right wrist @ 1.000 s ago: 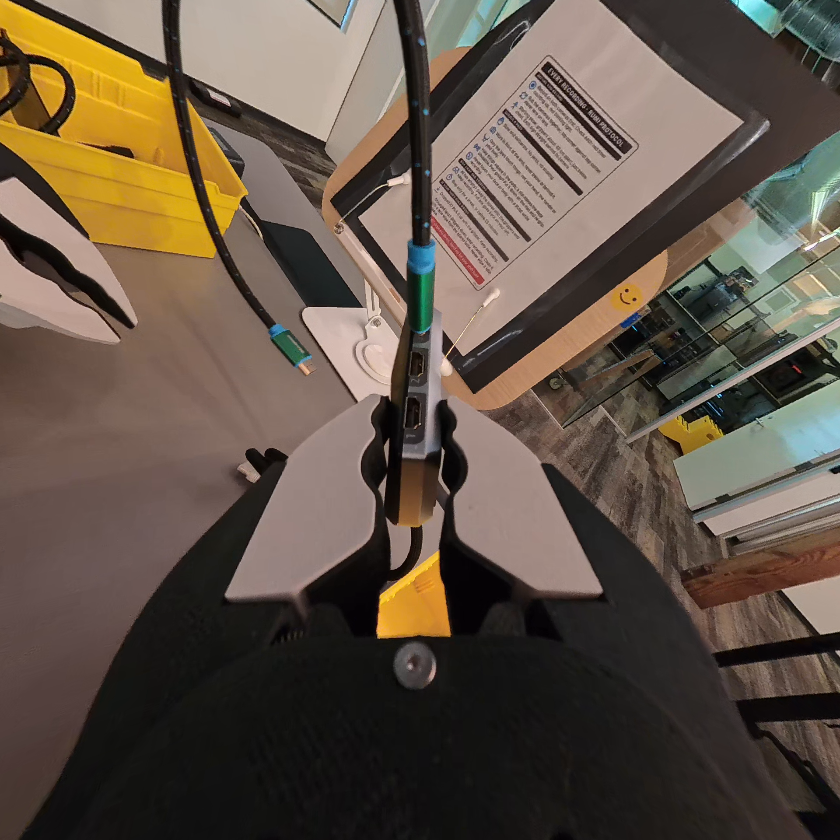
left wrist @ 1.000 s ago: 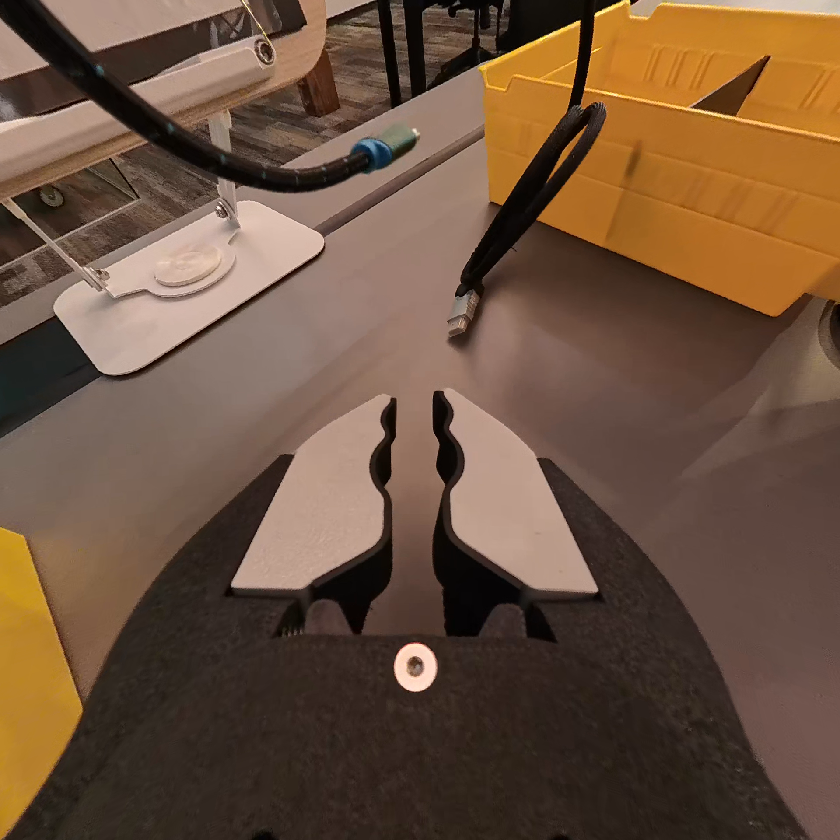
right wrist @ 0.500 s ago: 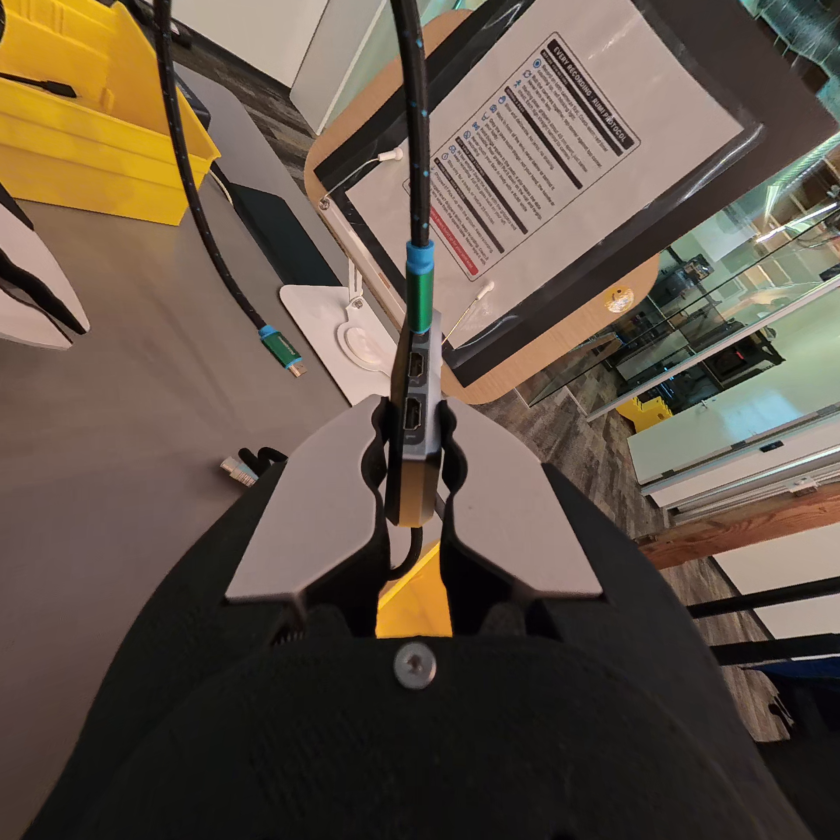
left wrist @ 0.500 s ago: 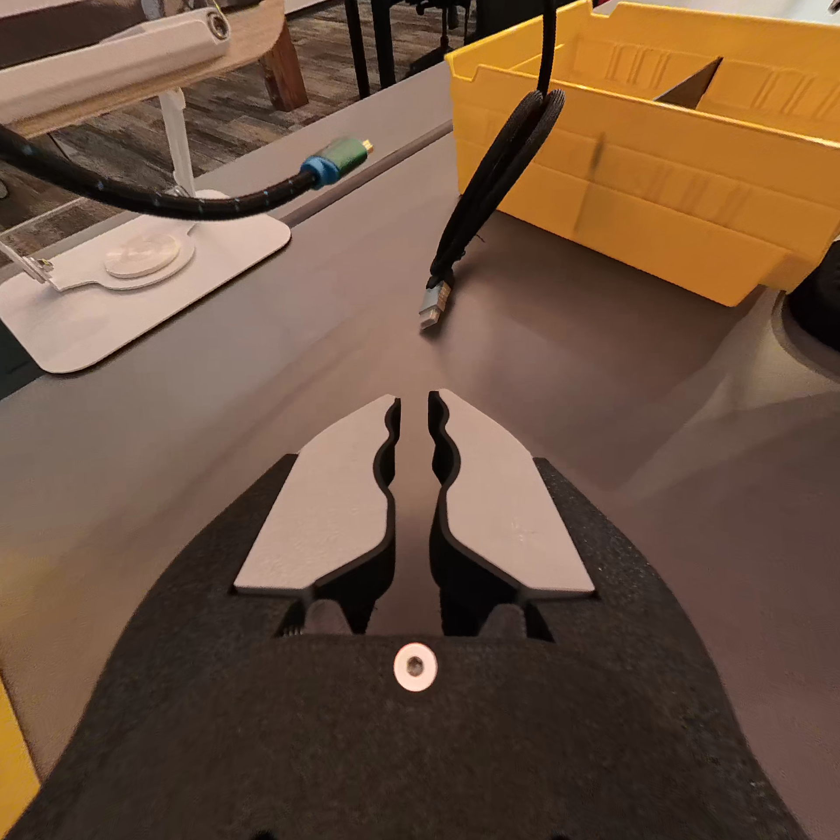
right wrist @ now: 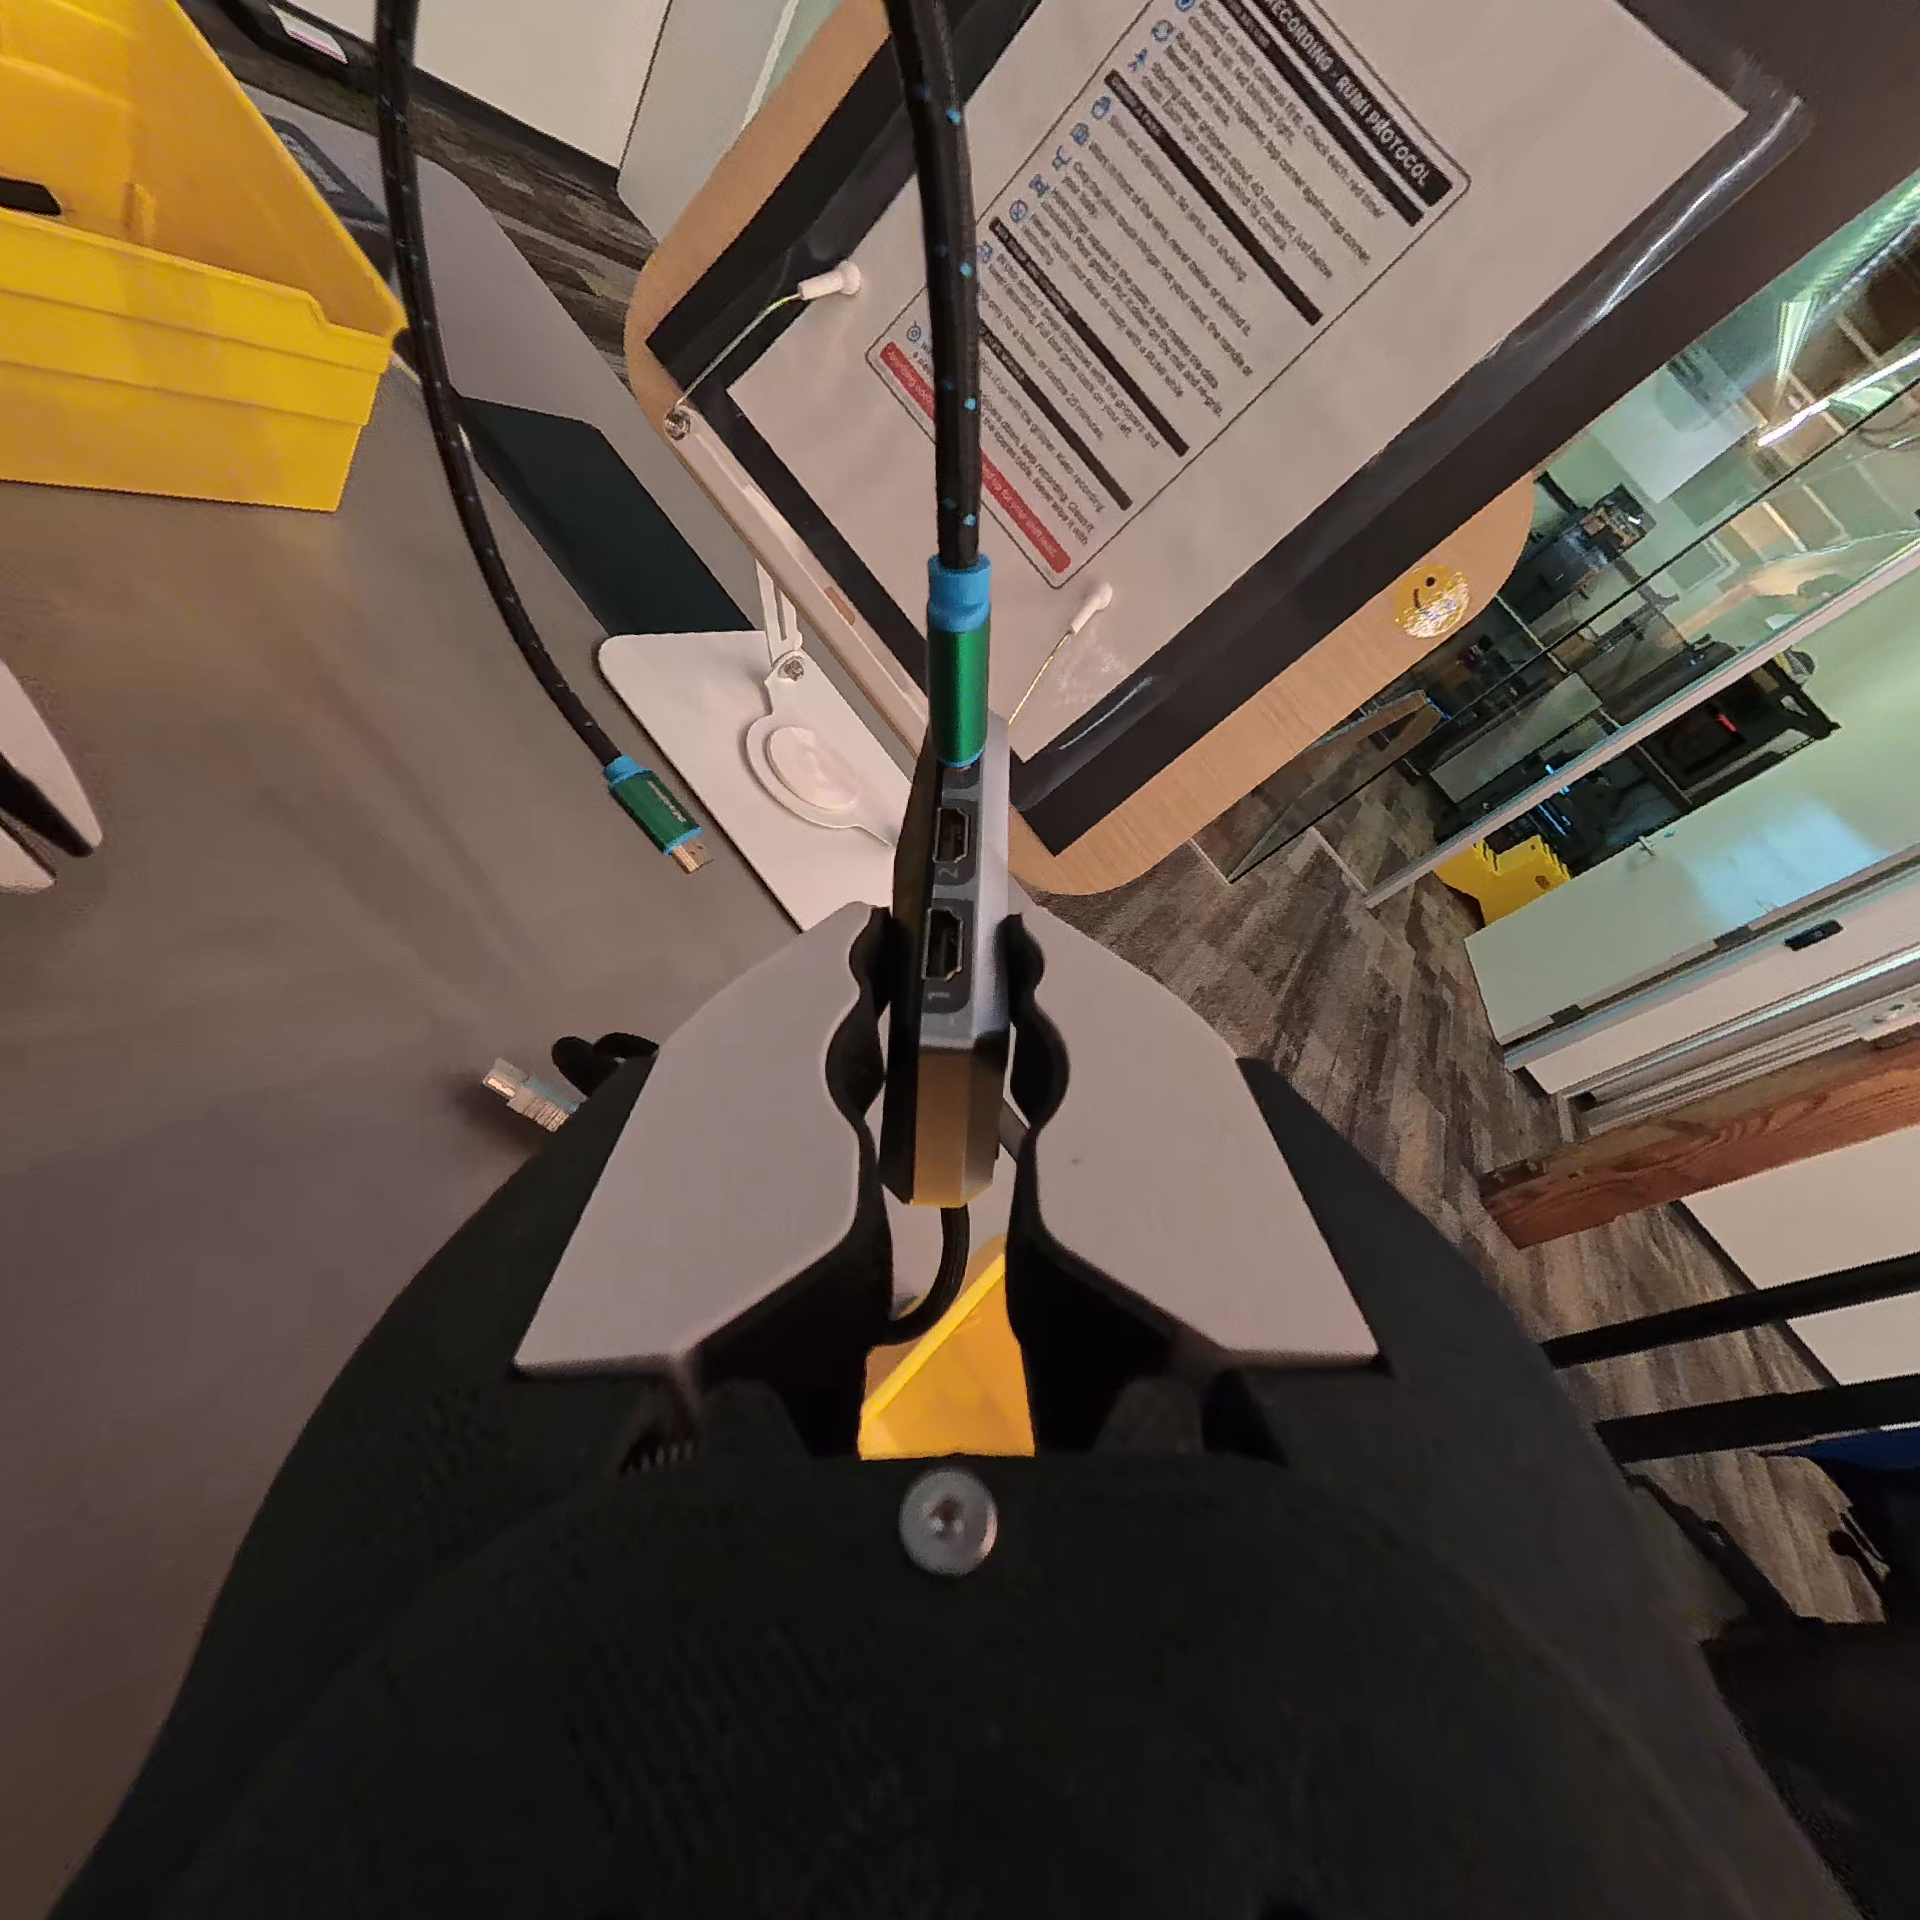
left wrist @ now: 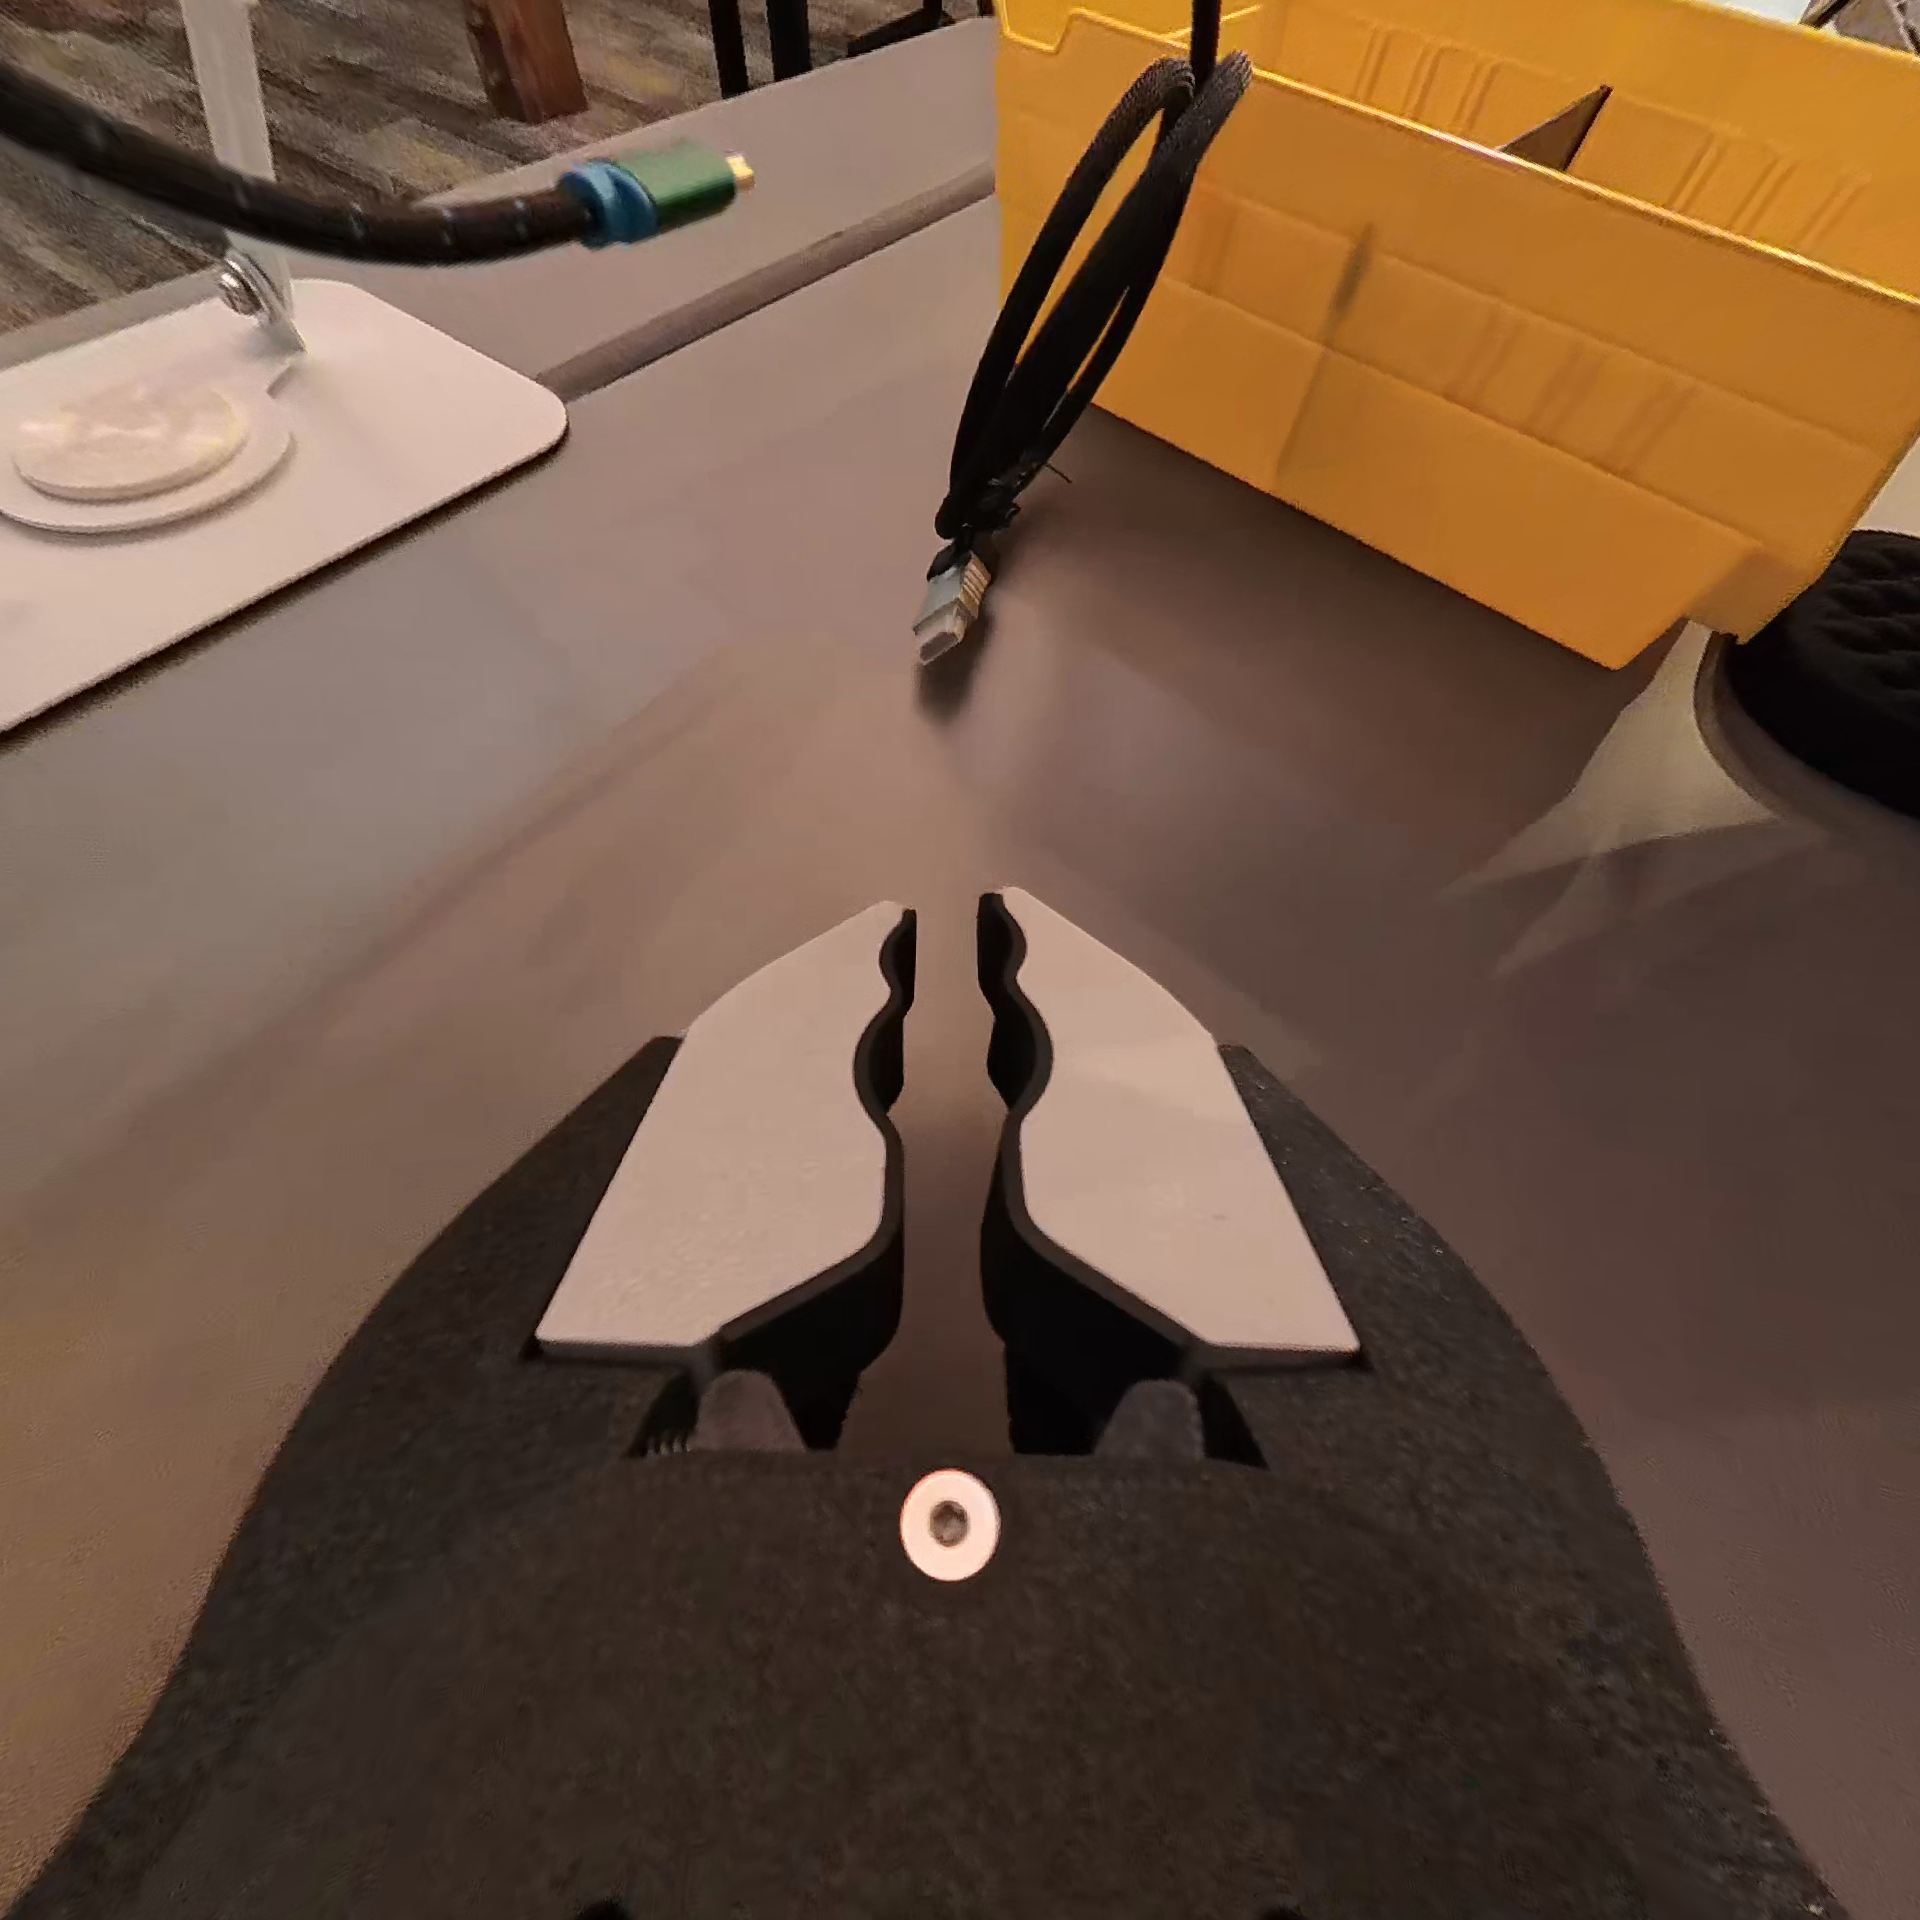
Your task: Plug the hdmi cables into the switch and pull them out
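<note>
My right gripper is shut on the grey HDMI switch and holds it in the air on edge. Two empty ports face me. A green HDMI plug with a blue collar sits in the switch's far end. That cable's other green plug hangs free above the table and also shows in the left wrist view. A silver HDMI plug on a black braided cable lies on the grey table, ahead of my left gripper. The left gripper's jaws are almost together and empty.
A yellow bin stands at the far right, and the black cable loops out of it. A white stand base carries a board with a printed sheet. A black round object sits at the right edge. The floor lies beyond the table edge. The gap from one gripper's tips to the other's is roughly 25 cm.
My left gripper has moved forward toward the silver plug, and its jaws have narrowed a little. The right gripper still holds the switch and has shifted slightly.
</note>
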Tool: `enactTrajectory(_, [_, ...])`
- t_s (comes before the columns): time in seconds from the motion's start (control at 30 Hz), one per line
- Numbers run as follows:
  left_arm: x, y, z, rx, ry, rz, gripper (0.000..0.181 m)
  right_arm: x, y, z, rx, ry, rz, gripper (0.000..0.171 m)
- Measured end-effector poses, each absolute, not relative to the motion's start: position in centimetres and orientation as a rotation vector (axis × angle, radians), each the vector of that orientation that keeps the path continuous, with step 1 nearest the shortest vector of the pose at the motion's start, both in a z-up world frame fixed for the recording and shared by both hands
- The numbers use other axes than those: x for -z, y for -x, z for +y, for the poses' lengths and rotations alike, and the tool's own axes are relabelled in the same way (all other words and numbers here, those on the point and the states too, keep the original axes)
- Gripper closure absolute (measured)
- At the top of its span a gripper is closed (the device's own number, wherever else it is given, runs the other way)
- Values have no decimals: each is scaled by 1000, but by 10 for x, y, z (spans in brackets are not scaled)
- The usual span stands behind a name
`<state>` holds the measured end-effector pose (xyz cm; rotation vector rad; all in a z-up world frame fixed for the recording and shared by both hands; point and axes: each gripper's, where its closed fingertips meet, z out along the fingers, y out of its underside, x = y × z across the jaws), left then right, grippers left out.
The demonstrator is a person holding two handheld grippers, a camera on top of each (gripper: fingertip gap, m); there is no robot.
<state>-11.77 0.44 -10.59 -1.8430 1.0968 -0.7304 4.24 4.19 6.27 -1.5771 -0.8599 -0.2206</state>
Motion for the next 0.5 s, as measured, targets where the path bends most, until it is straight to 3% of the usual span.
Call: enactTrajectory(0.5, [102,116,2,665,1790,1147,171,-102,-34,46,162,1580,-821,150])
